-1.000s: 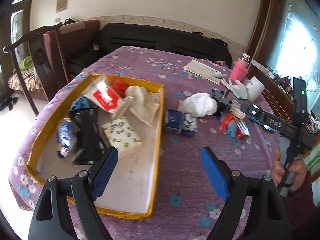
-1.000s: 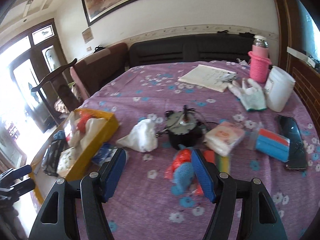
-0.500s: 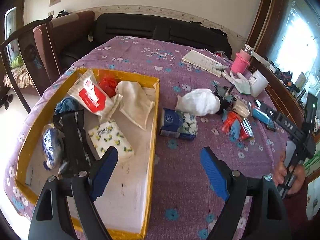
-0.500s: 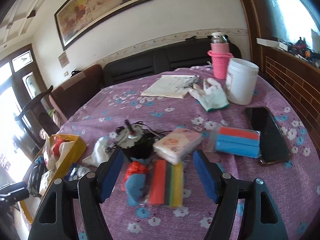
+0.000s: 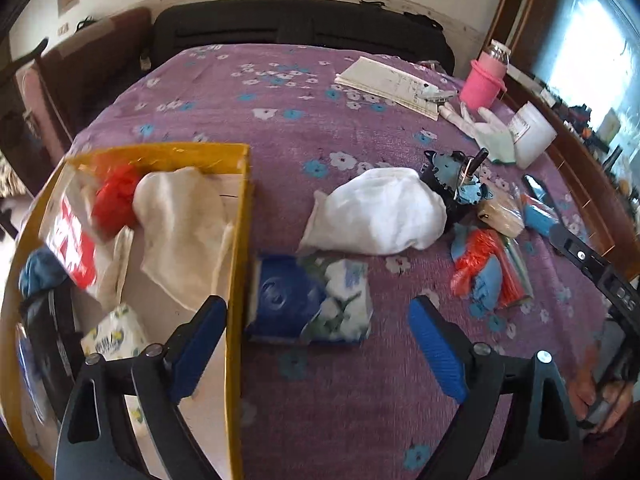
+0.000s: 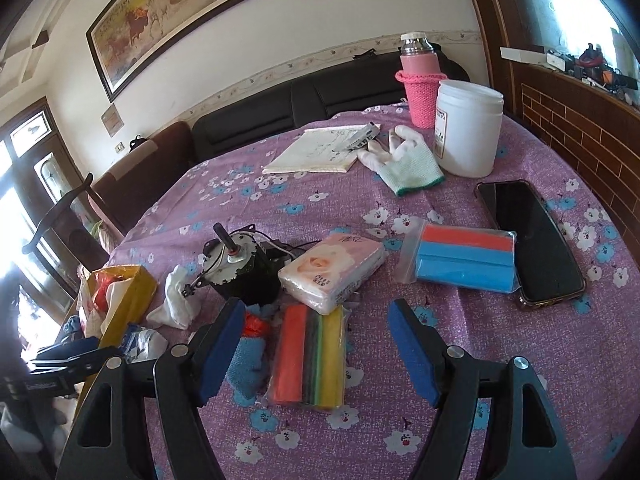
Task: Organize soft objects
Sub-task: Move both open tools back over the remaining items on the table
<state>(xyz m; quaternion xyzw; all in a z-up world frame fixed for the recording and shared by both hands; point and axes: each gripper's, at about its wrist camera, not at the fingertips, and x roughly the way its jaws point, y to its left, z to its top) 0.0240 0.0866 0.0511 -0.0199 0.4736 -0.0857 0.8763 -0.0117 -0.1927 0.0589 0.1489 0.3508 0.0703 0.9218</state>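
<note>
Approach step: my left gripper [image 5: 316,344], jaws opening, empty, faces blue tissue pack [image 5: 308,300] beside yellow tray [image 5: 240,240]'s right edge. Right gripper [image 6: 316,344] open over sponge pack [image 6: 308,356]. Next: descend, pinch gently.

cut off: tray [image 5: 240,240] by left and lower edges | blurred: red-white packet [image 5: 68,236] at left | hidden: blue cloth [image 6: 248,364] partly behind left finger | cut off: hand [image 5: 600,404] at lower right

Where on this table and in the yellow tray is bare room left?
Free: tablecloth between yellow tray and notepad; tray floor near the left gripper. Crowded: around the motor, pink tissue pack and sponge pack.
</note>
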